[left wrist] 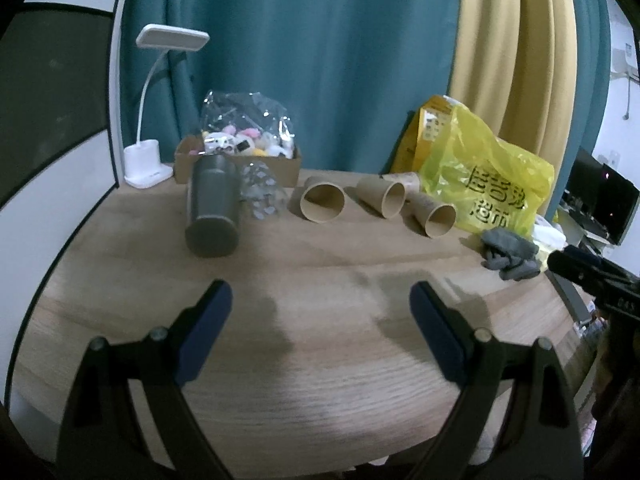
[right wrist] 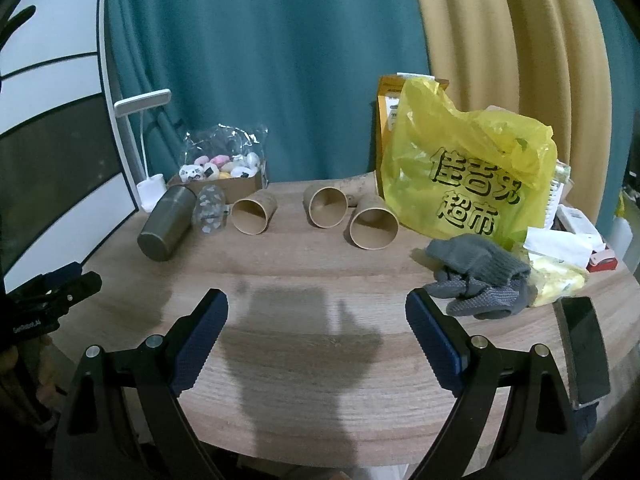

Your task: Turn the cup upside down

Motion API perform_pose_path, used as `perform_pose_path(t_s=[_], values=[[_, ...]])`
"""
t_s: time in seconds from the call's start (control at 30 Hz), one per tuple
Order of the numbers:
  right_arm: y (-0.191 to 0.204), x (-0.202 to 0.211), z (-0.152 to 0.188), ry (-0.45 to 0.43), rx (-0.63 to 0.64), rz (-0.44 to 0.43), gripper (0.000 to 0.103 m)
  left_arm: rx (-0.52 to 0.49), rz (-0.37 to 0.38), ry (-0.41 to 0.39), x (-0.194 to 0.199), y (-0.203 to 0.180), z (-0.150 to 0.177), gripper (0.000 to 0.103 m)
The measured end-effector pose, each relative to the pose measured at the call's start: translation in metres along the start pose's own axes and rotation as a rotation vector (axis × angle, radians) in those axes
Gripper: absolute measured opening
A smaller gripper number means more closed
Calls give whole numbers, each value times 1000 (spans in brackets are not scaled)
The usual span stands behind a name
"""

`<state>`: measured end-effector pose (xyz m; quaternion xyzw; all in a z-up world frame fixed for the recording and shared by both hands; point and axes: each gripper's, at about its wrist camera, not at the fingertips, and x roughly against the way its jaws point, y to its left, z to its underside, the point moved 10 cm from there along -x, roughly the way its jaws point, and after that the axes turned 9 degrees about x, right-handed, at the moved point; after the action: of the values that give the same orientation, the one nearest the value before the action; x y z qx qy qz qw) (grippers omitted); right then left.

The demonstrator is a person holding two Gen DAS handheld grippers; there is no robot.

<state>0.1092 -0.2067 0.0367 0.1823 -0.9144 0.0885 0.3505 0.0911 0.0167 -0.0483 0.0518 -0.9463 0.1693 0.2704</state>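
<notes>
Both tongs, left gripper (left wrist: 321, 312) and right gripper (right wrist: 317, 320), gape wide and empty near the table's front, since three brown paper cups (right wrist: 250, 216) lie sideways far across, awaiting pickup.

So there are three brown paper cups lying on their sides on the table, mouths facing the cameras: the left cup (right wrist: 253, 214), the middle cup (right wrist: 326, 206) and the right cup (right wrist: 374, 225) (those last two nearly touching).
</notes>
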Motion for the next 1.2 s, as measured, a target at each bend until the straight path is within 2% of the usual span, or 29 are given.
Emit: perform_pose_path(t_s=[1.2], values=[[1,-10,-4,8,-8,-25,93,-15,10,-3,-3,-2,-9,92]])
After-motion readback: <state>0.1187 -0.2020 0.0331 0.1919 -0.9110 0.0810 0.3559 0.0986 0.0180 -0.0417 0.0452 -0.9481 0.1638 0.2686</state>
